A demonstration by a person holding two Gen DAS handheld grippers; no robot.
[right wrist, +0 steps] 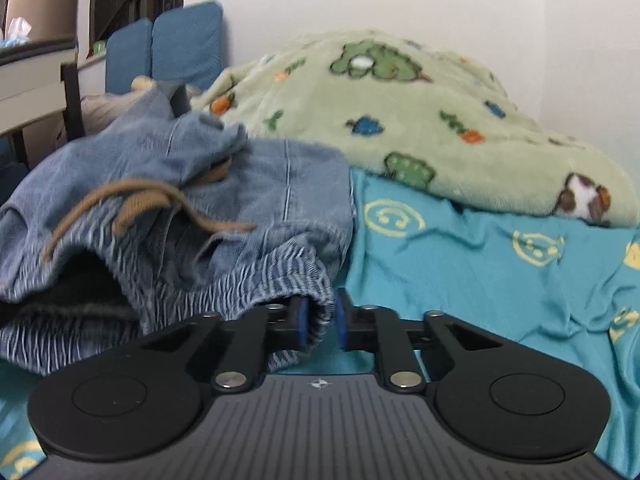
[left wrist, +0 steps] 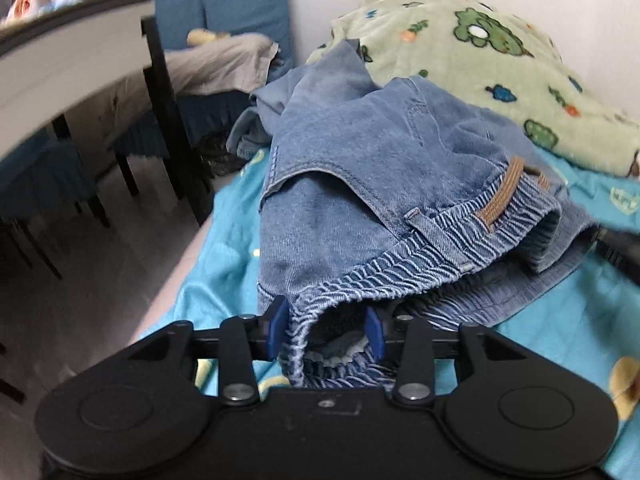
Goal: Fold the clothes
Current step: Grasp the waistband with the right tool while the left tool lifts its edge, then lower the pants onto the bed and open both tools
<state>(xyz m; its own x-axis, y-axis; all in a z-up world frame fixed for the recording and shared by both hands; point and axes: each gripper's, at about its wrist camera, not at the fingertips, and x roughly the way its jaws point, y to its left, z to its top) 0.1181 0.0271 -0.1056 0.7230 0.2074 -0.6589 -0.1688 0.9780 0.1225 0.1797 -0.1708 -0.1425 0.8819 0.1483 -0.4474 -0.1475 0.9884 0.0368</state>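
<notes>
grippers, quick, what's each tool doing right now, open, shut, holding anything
Left tool: open, the jeans' elastic waistband lies loose between its pads.
Right tool: shut on the waistband's other edge.

Left tongs (left wrist: 328, 330): matte black body, two round raised discs at the sides, scissor-like link arms pinned with silver screws, blue pads (left wrist: 278, 330) on the fingers, a small screw and a faint rectangular outline at the centre. Right tongs (right wrist: 320, 322): same black build, silver screws, blue pads (right wrist: 302, 322), but with a ribbed grey centre plate carrying a small white compass-like mark.
</notes>
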